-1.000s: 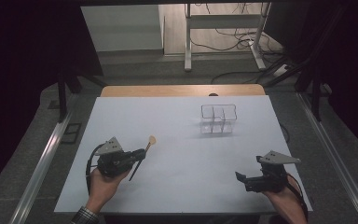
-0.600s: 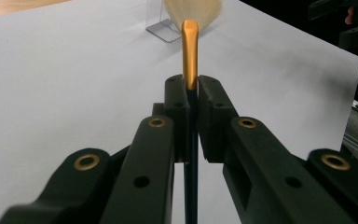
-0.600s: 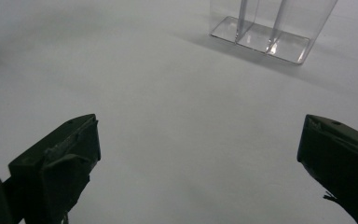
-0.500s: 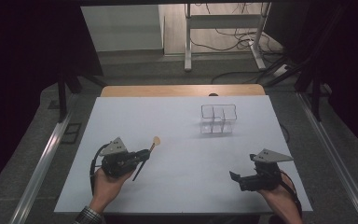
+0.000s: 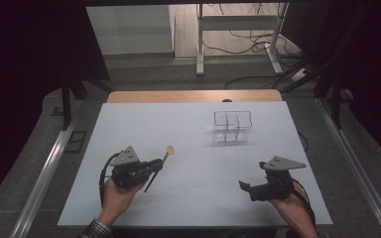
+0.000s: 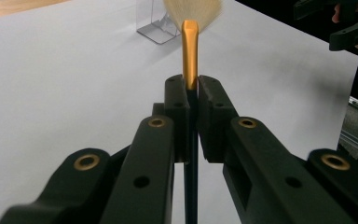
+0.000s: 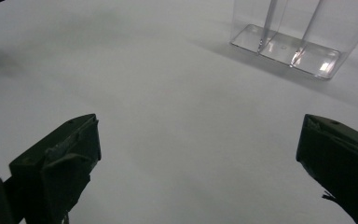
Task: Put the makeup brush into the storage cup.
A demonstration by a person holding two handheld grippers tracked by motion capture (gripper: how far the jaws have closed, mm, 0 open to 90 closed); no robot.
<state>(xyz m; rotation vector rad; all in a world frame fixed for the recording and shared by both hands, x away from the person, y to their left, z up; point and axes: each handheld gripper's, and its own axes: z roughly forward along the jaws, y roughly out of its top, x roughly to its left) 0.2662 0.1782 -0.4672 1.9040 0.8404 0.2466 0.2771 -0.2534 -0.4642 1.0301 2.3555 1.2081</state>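
A makeup brush [image 6: 189, 51] is pinched between the jaws of the left gripper [image 5: 155, 165], bristles pointed toward one o'clock. The right gripper [image 7: 200, 163] is held with jaws spread wide above the white table [image 5: 188, 129]. Farthest off, at one o'clock, a clear organizer [image 5: 232, 126] is seen.

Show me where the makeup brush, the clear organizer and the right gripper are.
makeup brush [image 6: 189, 51]: left gripper view, gold ferrule.
clear organizer [image 5: 232, 126]: high view, middle divider.
right gripper [image 5: 244, 188]: high view, between its open jaws.

- Makeup brush [image 5: 159, 162], dark handle, gold ferrule, pale bristles, pinched in the left tongs [image 5: 155, 164], lower left, bristles angled toward upper right.
- Clear divided organizer [image 5: 232, 126], upright, upper right of table.
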